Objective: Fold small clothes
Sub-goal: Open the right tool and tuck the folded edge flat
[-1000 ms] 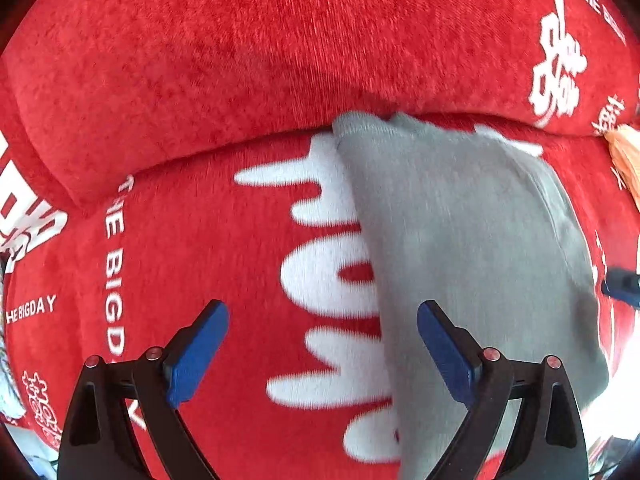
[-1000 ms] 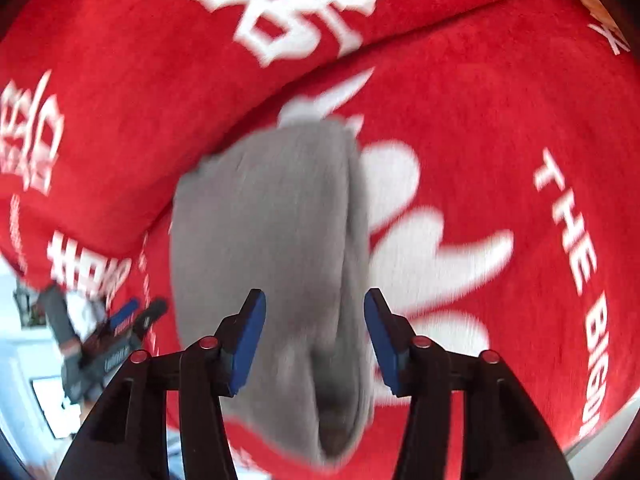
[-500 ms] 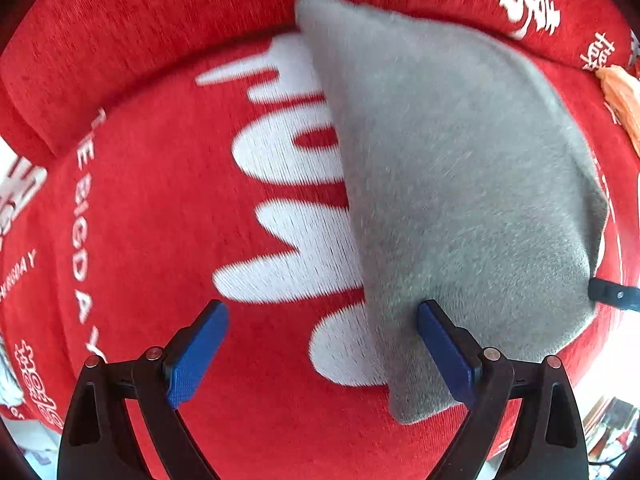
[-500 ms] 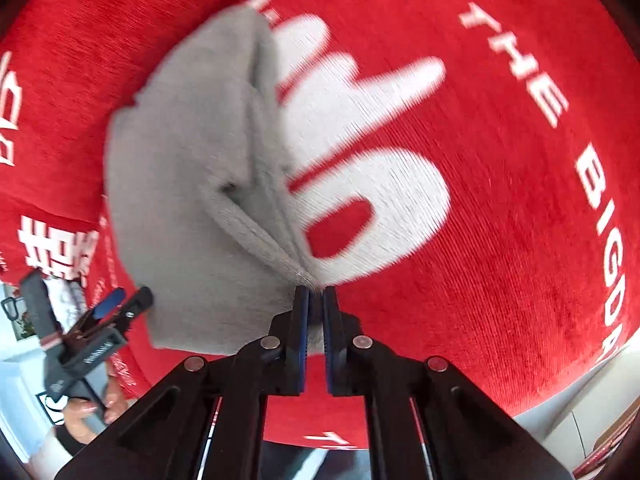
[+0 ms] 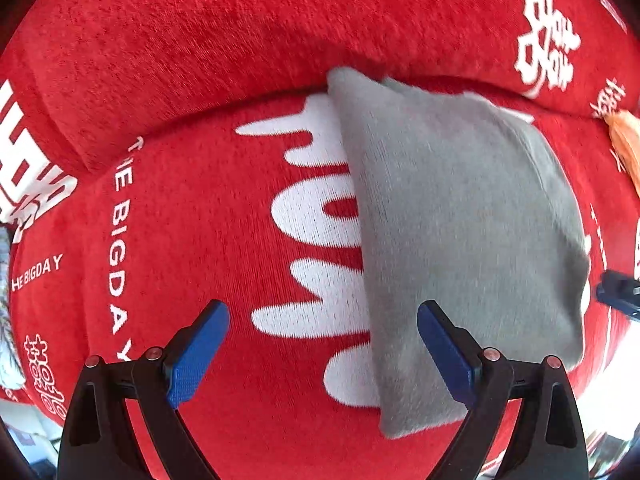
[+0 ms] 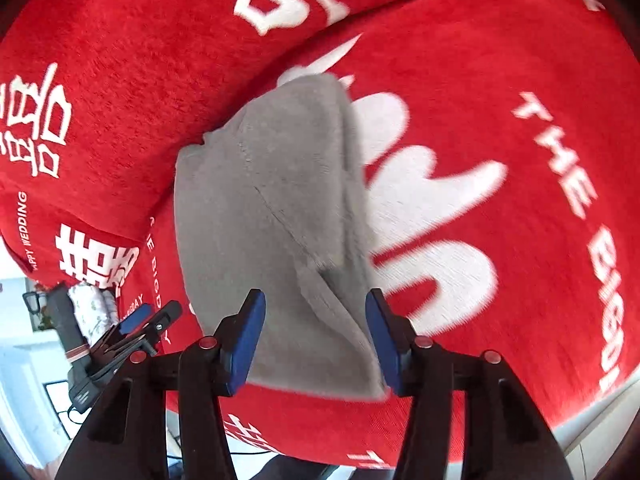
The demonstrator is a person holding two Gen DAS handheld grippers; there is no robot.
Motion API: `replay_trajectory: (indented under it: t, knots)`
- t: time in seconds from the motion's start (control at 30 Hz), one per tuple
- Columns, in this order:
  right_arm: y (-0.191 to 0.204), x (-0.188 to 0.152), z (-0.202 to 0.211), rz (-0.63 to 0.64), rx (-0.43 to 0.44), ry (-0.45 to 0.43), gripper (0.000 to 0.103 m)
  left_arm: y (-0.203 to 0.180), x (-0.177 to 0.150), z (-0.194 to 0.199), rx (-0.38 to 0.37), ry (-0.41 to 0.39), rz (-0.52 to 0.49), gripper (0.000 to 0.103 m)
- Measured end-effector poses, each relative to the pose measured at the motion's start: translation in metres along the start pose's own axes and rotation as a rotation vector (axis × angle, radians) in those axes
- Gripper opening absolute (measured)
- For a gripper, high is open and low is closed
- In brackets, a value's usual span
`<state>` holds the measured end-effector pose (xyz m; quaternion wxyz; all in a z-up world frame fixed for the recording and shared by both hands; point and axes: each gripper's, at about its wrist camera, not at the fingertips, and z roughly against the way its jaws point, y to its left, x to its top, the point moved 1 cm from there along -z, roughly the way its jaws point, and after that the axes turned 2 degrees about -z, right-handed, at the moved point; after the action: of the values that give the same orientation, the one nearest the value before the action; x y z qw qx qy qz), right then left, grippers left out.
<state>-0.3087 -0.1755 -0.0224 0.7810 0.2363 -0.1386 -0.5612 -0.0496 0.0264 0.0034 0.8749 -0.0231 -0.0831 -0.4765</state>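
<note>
A small grey garment (image 5: pixel 460 240) lies folded into a long flat strip on a red cushion with white lettering (image 5: pixel 200 220). It also shows in the right wrist view (image 6: pixel 272 220), with a folded flap near its front end. My left gripper (image 5: pixel 322 354) is open and empty, just above the cushion at the garment's left front edge. My right gripper (image 6: pixel 316 340) is open and empty, its fingers either side of the garment's near end. The left gripper also shows in the right wrist view (image 6: pixel 144 324), beyond the garment's left side.
The cushion's red backrest (image 5: pixel 240 40) rises right behind the garment. An orange tassel (image 5: pixel 626 140) lies at the far right. The cushion's front edge (image 6: pixel 580 412) drops off at lower right, with a pale floor beyond.
My right gripper was shut on the garment's edge half a second ago; it has let go, opened and drawn back. The garment has settled flat. The left gripper stayed open.
</note>
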Motion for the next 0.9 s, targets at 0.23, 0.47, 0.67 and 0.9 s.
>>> replay_trajectory:
  t: [0.23, 0.47, 0.67, 0.9]
  knots:
    - [-0.025, 0.008, -0.036, -0.06, -0.062, 0.037, 0.015, -0.004, 0.002, -0.018, 0.022, 0.077, 0.016, 0.096]
    - [-0.045, 0.003, -0.018, -0.082, -0.06, 0.048, 0.023, -0.013, -0.008, -0.015, 0.037, 0.105, 0.006, 0.096]
    - [-0.058, 0.0, 0.014, -0.148, -0.058, 0.012, 0.041, -0.016, -0.008, -0.015, 0.048, 0.109, 0.008, 0.096]
    - [-0.069, -0.009, 0.021, -0.147, -0.049, 0.051, 0.059, -0.028, -0.008, -0.007, 0.044, 0.109, 0.003, 0.096]
